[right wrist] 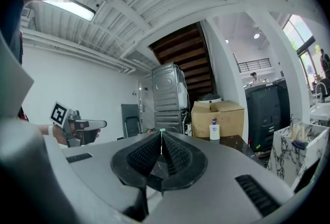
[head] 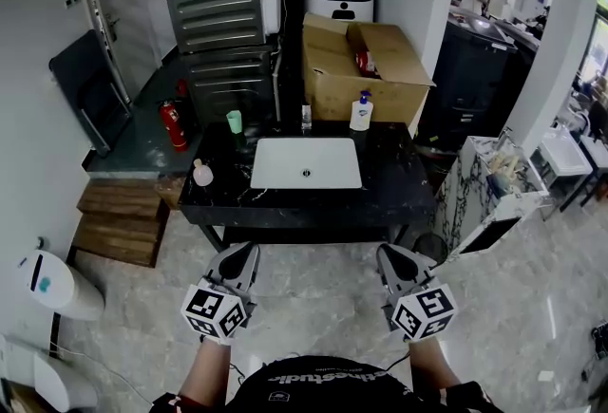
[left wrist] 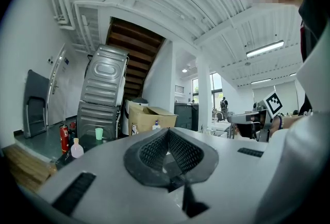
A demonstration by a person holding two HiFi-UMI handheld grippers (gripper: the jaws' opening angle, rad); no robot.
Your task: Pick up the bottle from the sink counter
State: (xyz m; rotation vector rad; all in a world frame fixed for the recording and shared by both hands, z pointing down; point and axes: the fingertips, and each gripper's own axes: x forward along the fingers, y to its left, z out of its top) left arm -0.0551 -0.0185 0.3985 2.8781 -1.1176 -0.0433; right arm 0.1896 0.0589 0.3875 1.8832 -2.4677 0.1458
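Note:
A black sink counter (head: 399, 197) with a white basin (head: 306, 162) stands ahead of me. On its back edge is a white pump bottle (head: 360, 112) with a blue top, also in the right gripper view (right wrist: 214, 129). A round pink bottle (head: 202, 174) sits at the counter's left front corner, and shows small in the left gripper view (left wrist: 77, 149). My left gripper (head: 245, 252) and right gripper (head: 389, 253) hover side by side in front of the counter, well short of it. Both are shut with nothing between the jaws (left wrist: 168, 131) (right wrist: 161, 133).
A green cup (head: 234, 122) and a small slim bottle (head: 306, 117) stand behind the basin. An open cardboard box (head: 366, 65) sits behind the counter, with stacked metal machines (head: 220, 12) to its left. A red fire extinguisher (head: 172, 124) and wooden steps (head: 119, 216) lie left.

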